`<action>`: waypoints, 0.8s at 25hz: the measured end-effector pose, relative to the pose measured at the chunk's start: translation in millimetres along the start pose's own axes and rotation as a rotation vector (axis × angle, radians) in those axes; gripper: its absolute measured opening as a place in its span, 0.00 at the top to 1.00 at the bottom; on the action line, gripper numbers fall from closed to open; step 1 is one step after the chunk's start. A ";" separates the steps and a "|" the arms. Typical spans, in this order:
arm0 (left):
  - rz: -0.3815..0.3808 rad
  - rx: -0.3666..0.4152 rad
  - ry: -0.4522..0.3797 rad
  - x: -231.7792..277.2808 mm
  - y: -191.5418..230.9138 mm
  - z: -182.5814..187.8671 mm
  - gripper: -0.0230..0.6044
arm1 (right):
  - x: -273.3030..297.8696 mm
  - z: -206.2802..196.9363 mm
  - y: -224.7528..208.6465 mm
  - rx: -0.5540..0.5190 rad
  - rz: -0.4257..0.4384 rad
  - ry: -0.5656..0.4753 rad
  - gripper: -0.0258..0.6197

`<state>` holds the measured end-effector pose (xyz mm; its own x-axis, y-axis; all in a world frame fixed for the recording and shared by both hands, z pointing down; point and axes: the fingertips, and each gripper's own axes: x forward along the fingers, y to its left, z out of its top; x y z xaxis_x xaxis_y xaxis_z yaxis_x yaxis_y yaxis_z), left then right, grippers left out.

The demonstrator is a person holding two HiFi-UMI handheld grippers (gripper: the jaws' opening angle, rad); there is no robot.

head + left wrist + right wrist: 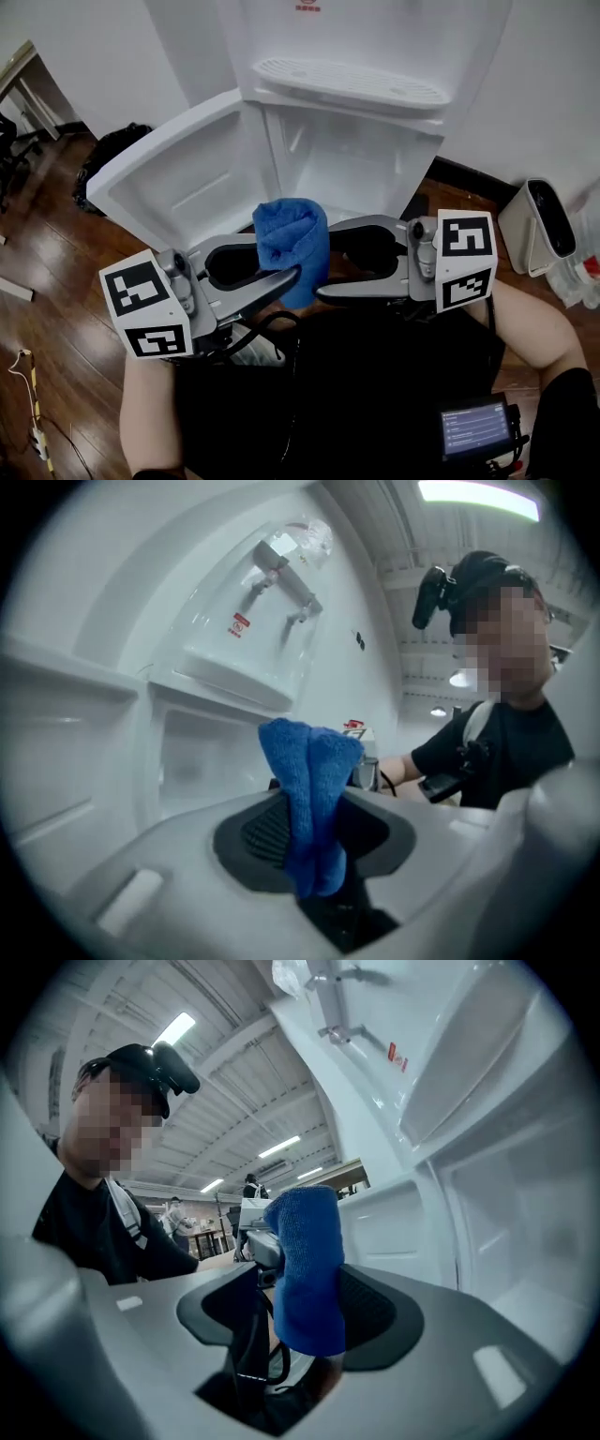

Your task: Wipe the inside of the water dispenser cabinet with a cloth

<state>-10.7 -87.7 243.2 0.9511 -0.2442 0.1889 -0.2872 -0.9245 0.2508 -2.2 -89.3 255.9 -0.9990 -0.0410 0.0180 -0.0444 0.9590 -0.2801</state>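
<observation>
Well left of the left tongs (281, 258), a black bag (112, 148) sits on the dark wooden floor (56, 244) against the white wall (84, 56). Lower left of them, a thin cable (28, 394) trails over the boards. Right of the right tongs (326, 261) stands a white appliance (539, 225) with a dark face. A small lit screen (476, 428) shows below those tongs, nearer the camera.

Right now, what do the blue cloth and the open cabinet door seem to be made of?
The blue cloth looks like terry or microfibre: fuzzy matte pile, soft folds. The cabinet door is likely moulded white plastic: smooth, slightly glossy, with pressed ribs and rounded edges.
</observation>
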 end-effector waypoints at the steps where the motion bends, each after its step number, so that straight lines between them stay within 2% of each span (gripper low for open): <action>1: -0.018 -0.008 -0.007 -4.8 -0.2 -1.2 0.78 | 7.7 -0.4 -1.9 0.013 -0.003 0.008 0.55; 5: -0.095 0.010 -0.027 -16.9 -6.1 -2.6 0.78 | 28.2 -4.8 -14.4 0.051 -0.005 0.036 0.53; 8: -0.097 0.011 -0.023 -20.3 -2.7 -6.2 0.78 | 32.6 -7.2 -13.6 0.030 0.026 0.046 0.53; 9: -0.093 -0.004 -0.021 -20.2 -0.4 -7.7 0.78 | 32.7 -7.5 -11.2 0.027 0.044 0.042 0.59; 10: -0.091 -0.021 -0.020 -20.1 1.6 -9.1 0.78 | 32.7 -7.7 -8.8 0.030 0.061 0.035 0.72; 12: -0.104 -0.045 -0.025 -21.0 3.0 -10.3 0.78 | 31.8 -7.7 -6.3 0.058 0.083 0.018 0.76; 16: -0.154 -0.085 -0.053 -21.6 -2.3 -9.5 0.78 | 28.1 -5.0 -2.0 0.159 0.148 -0.006 0.73; 20: -0.146 -0.081 -0.004 -15.6 -4.8 -19.9 0.78 | 28.3 -5.1 0.2 0.192 0.152 -0.011 0.61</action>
<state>-26.4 -73.5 258.0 0.9839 -0.1099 0.1412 -0.1535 -0.9238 0.3508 -30.5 -88.9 261.2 -0.9942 0.0955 -0.0485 0.1071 0.8836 -0.4559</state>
